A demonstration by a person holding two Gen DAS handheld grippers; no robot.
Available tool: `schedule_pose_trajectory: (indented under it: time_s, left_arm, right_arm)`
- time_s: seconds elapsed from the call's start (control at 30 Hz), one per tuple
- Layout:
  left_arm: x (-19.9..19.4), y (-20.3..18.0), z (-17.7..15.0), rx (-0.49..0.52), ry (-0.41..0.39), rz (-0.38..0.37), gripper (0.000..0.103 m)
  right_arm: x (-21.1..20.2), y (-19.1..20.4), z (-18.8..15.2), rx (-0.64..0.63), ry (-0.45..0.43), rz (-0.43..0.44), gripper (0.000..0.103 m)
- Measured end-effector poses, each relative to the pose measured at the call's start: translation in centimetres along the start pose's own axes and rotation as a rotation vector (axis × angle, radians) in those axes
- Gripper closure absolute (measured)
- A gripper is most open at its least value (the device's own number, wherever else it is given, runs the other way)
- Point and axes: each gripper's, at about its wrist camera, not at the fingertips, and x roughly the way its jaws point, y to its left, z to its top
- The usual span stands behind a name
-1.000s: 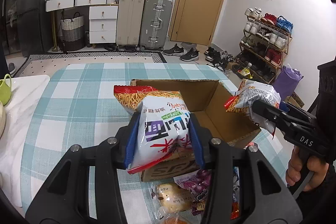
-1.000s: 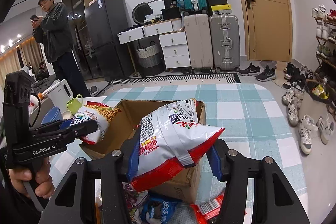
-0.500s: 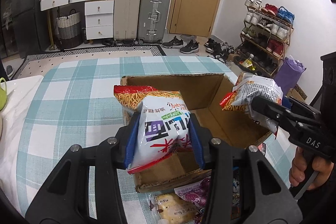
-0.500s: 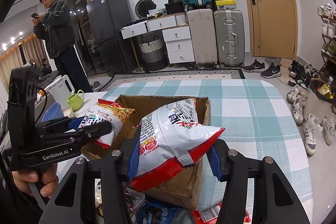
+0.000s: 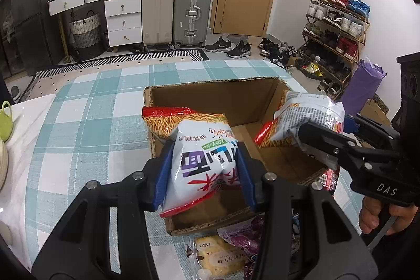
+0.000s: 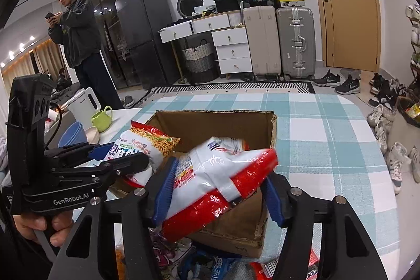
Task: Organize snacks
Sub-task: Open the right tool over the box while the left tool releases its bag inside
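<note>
An open cardboard box (image 5: 210, 99) stands on the checked tablecloth. My left gripper (image 5: 204, 164) is shut on a white and red noodle bag (image 5: 202, 146), holding it over the box's near left corner. In the right wrist view, my right gripper (image 6: 220, 175) has its jaws opening. A second white and red noodle bag (image 6: 218, 169) lies blurred and tilted between them. It rests against the left pad, clear of the right one, above the box (image 6: 210, 125). The left gripper (image 6: 123, 152) and its bag (image 6: 147, 143) show at that view's left.
Several loose snack packets, among them a biscuit pack (image 5: 223, 253) and a purple pack (image 5: 244, 230), lie in front of the box. A green mug (image 6: 102, 117), a kettle (image 6: 84, 104) and bowls (image 6: 73, 134) sit at the table's left. A person (image 6: 78, 38) stands beyond.
The right gripper's jaws have spread and its bag has tipped down toward the box. The left gripper has come forward and lower over the box with its bag.
</note>
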Motion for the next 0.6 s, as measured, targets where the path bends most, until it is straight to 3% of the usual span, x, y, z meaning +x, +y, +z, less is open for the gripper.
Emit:
schedule_pose_trajectory:
  time_s: [0.13, 0.2, 0.23, 0.3, 0.4, 0.6]
  left_arm:
    - [-0.8, 0.6, 0.1, -0.03, -0.004, -0.018, 0.042]
    - [-1.3, 0.8, 0.1, -0.046, 0.003, -0.05, 0.029]
    - [-1.7, 0.7, 0.0, -0.049, -0.004, -0.03, 0.015]
    - [-2.7, 0.6, -0.2, -0.04, -0.027, 0.004, 0.012]
    - [-3.7, 0.7, -0.6, -0.056, -0.023, -0.016, 0.001]
    - [-6.3, 0.2, -2.1, -0.039, -0.038, 0.008, 0.001]
  right_arm:
    - [-1.7, 0.0, 0.1, -0.006, -0.038, -0.004, 0.012]
    - [-2.4, 0.0, 0.1, -0.004, -0.052, -0.007, 0.007]
    - [-2.8, 0.0, 0.2, -0.004, -0.058, -0.013, 0.002]
    - [-3.6, -0.2, 0.1, 0.003, -0.066, -0.036, 0.001]
    - [-4.4, -0.3, -0.2, 0.006, -0.057, -0.047, 0.0]
    - [-6.4, 0.1, -1.5, -0.014, -0.06, -0.064, 0.0]
